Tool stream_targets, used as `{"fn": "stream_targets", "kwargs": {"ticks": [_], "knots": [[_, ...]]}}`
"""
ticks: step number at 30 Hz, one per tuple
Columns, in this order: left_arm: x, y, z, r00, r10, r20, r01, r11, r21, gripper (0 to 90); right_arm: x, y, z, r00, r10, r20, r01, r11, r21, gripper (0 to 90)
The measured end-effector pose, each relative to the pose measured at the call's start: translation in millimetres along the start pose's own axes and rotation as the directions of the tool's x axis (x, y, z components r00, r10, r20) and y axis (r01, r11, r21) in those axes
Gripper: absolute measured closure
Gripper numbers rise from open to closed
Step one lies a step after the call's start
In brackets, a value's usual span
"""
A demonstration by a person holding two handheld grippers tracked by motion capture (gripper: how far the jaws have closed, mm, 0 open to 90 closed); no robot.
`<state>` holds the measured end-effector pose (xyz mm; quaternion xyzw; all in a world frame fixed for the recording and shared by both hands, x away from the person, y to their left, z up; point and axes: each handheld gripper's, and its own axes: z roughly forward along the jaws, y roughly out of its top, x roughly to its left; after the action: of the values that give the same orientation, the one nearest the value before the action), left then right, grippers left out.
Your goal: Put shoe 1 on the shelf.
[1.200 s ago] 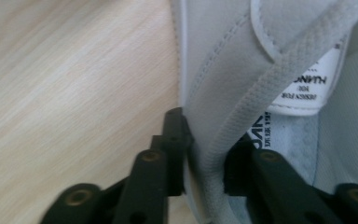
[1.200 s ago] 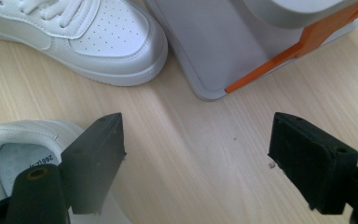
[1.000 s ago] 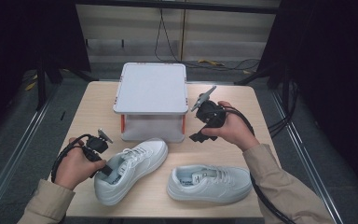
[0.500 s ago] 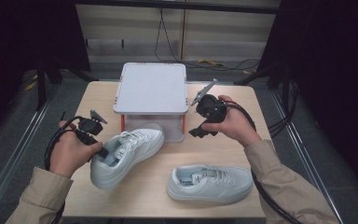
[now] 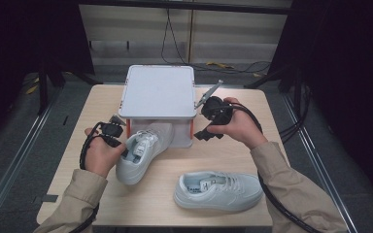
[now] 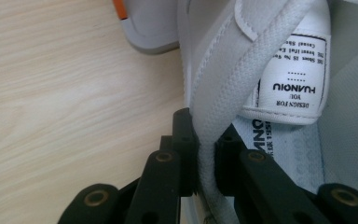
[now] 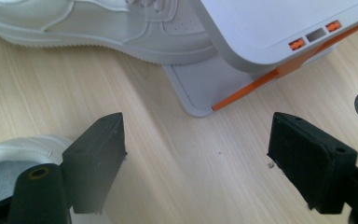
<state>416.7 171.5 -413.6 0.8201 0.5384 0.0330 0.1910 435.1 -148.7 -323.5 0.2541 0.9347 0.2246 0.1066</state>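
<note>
My left gripper [image 5: 122, 146] is shut on the heel collar of a white sneaker [image 5: 148, 145]. The sneaker lies tilted, its toe reaching under the top shelf of a white rack [image 5: 158, 90] with orange posts. In the left gripper view the black jaws [image 6: 205, 140] pinch the sneaker's padded collar [image 6: 223, 74], beside the tongue label. A second white sneaker [image 5: 218, 189] lies flat near the table's front edge. My right gripper [image 5: 205, 127] hovers open just right of the rack, holding nothing; its view looks down between wide jaws [image 7: 196, 149] on bare wood.
The wooden table [image 5: 77, 160] carries the rack at its far middle. In the right gripper view the rack's bottom tray and an orange post [image 7: 242, 93] lie ahead, the held sneaker [image 7: 98, 23] at the top, the second sneaker's heel [image 7: 9, 158] at lower left. Cables run behind the table.
My left gripper carried the sneaker away from the person toward the rack; its toe now sits under the top shelf. The right gripper has stayed almost in place.
</note>
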Motion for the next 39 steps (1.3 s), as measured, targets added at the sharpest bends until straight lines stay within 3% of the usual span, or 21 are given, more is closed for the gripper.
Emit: {"fn": "stream_targets", "kwargs": {"ticks": [2, 5, 12, 15, 17, 20, 22, 24, 31, 34, 36, 39], "knots": [[2.5, -0.8, 2.9, 0.9997, -0.015, 0.017, 0.015, 0.9999, 0.005, 81.8, -0.7, 1.3, 1.3, 1.0000, -0.003, -0.001, 0.003, 1.000, -0.004, 18.5], [5.1, -1.5, 5.0, 0.9999, 0.000, 0.010, 0.000, 1.0000, -0.004, 80.9, -0.1, 2.3, 3.5, 1.0000, 0.004, 0.001, -0.004, 1.000, 0.001, 18.6], [8.5, -17.8, 14.6, 0.9980, 0.027, 0.058, -0.026, 0.9995, -0.016, 73.0, 4.5, 5.8, 5.3, 1.0000, -0.001, -0.006, 0.001, 1.000, 0.006, 18.7], [11.4, -21.9, 13.4, 0.9962, 0.026, 0.083, -0.024, 0.9995, -0.022, 70.9, 6.0, 9.1, 3.5, 1.0000, -0.007, -0.004, 0.007, 1.000, -0.001, 19.2], [12.0, -23.3, 12.4, 0.9957, 0.029, 0.088, -0.026, 0.9993, -0.028, 62.6, 7.0, 10.8, 2.4, 0.9999, -0.010, -0.003, 0.010, 1.000, -0.002, 19.2], [15.0, -29.1, 0.4, 0.9918, 0.067, 0.109, -0.065, 0.9977, -0.022, 59.4, 8.4, 17.9, -1.2, 0.9998, -0.019, 0.000, 0.019, 1.000, -0.003, 22.0], [16.9, -30.7, -6.8, 0.9872, 0.056, 0.150, -0.056, 0.9984, -0.003, 52.6, 7.1, 23.2, -2.7, 0.9999, -0.017, 0.002, 0.017, 1.000, -0.003, 24.5], [15.9, -32.8, -16.8, 0.9849, 0.091, 0.147, -0.092, 0.9958, -0.001, 47.6, 5.4, 28.8, -2.8, 0.9999, -0.013, 0.004, 0.013, 1.000, -0.012, 27.1], [8.4, -36.3, -42.1, 0.9786, 0.159, 0.130, -0.159, 0.9872, -0.012, 42.8, -2.2, 53.1, -2.4, 0.9998, 0.021, 0.006, -0.021, 0.999, -0.026, 29.9], [7.5, -40.9, -51.0, 0.9777, 0.179, 0.110, -0.183, 0.9826, 0.031, 38.3, -7.2, 62.2, -0.9, 0.9988, 0.049, 0.006, -0.048, 0.998, -0.042, 31.3], [11.5, -49.4, -51.4, 0.9751, 0.195, 0.106, -0.203, 0.9764, 0.074, 35.6, -11.9, 69.1, 2.7, 0.9969, 0.077, 0.016, -0.076, 0.996, -0.055, 34.0], [15.2, -56.4, -46.2, 0.9749, 0.202, 0.094, -0.208, 0.9759, 0.065, 34.0, -15.2, 72.0, 7.2, 0.9947, 0.099, 0.028, -0.097, 0.994, -0.055, 34.3]]}}
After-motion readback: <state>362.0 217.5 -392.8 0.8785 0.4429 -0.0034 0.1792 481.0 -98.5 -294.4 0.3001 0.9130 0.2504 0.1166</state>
